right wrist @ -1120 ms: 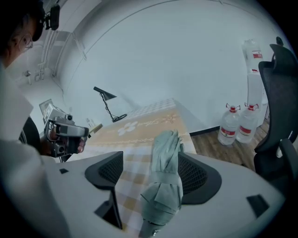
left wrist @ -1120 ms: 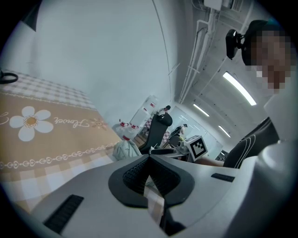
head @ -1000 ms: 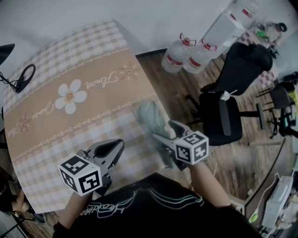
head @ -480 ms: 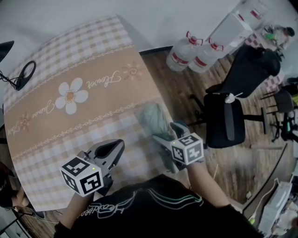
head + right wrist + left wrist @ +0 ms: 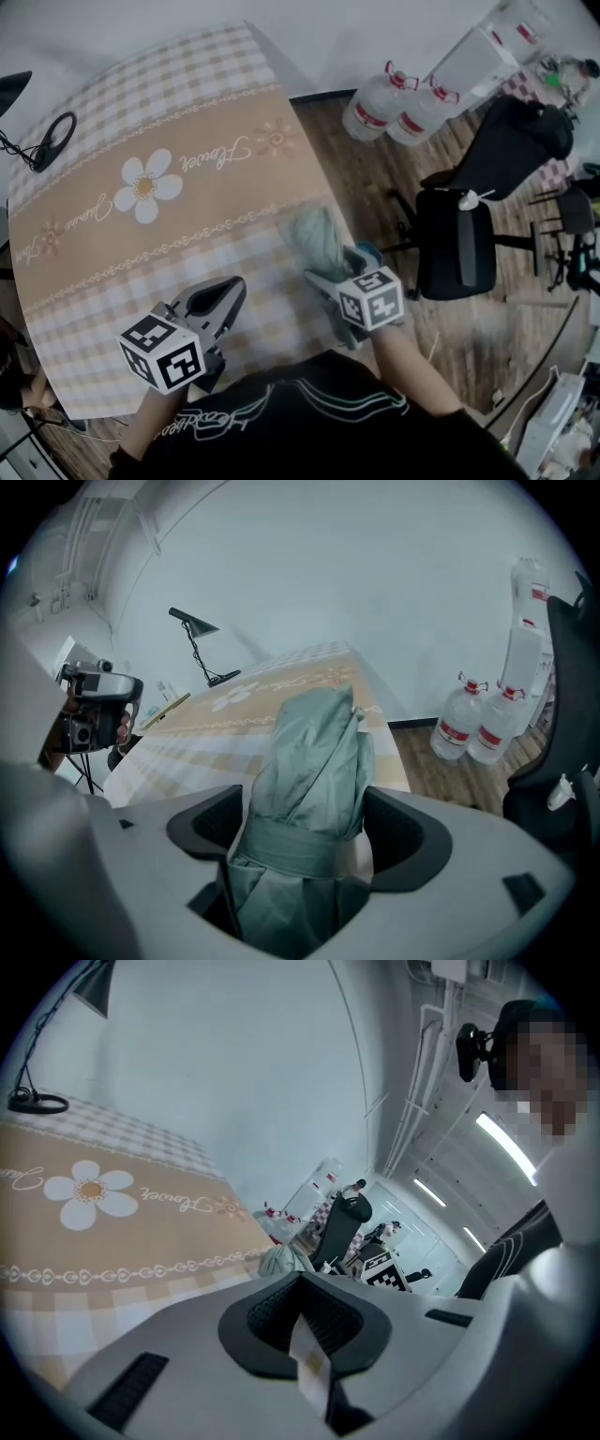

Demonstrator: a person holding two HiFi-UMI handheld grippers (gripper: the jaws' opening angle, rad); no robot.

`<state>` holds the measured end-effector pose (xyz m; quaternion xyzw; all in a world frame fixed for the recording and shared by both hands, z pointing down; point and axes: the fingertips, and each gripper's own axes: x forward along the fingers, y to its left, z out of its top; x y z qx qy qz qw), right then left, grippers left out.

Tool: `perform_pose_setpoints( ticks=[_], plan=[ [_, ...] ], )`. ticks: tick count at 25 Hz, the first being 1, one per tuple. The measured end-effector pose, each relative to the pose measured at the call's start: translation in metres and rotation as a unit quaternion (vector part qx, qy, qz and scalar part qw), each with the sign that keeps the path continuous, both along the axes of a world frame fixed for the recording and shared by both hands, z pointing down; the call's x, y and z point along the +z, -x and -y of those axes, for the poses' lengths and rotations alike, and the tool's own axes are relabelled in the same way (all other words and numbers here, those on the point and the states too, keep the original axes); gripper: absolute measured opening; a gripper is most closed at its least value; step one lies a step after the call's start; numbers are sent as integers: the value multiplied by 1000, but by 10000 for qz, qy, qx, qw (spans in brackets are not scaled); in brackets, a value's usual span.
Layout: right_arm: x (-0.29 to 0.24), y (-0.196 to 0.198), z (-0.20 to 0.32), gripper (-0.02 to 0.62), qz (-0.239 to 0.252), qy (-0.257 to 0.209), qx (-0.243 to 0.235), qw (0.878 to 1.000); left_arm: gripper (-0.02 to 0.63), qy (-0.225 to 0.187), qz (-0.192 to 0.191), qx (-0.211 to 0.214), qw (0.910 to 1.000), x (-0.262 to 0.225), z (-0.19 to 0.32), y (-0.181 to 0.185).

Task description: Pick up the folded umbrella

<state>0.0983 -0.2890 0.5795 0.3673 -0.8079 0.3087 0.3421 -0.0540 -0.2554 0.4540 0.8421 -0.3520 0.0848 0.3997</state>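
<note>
The right gripper [image 5: 307, 827] has just been opening its jaws wide. The folded umbrella [image 5: 314, 752] lies on the table [image 5: 187, 244] between them, not squeezed. Squeezing and lifting look left to do. The left gripper [image 5: 302, 1283] is pinched closed, empty.

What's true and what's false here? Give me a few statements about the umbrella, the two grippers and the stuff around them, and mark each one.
1. The umbrella lies on the tablecloth, near the edge facing the office chair. True.
2. The right gripper is clamped on the umbrella. False: its fingers have just been opening and stand wide on either side of the umbrella, not squeezing it.
3. The left gripper has its fingers together. True.
4. Water bottles stand on the tablecloth. False: the two water bottles stand on the floor.
5. A white flower is printed on the tablecloth. True.
</note>
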Motion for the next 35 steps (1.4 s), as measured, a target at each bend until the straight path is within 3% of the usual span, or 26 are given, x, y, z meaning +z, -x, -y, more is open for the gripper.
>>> perform_pose_setpoints(
  ticks=[9,14,35],
  plan=[
    [10,-1,0,392,-225,86,19,9997,-3,61,-44,-143,9999,4,-3,6],
    [10,-1,0,341,-427,74,-17,9991,-3,122,-136,-178,9997,6,-5,4],
    [7,-3,-1,296,-258,176,34,9995,-3,110,44,-353,9993,7,-27,18]
  ],
)
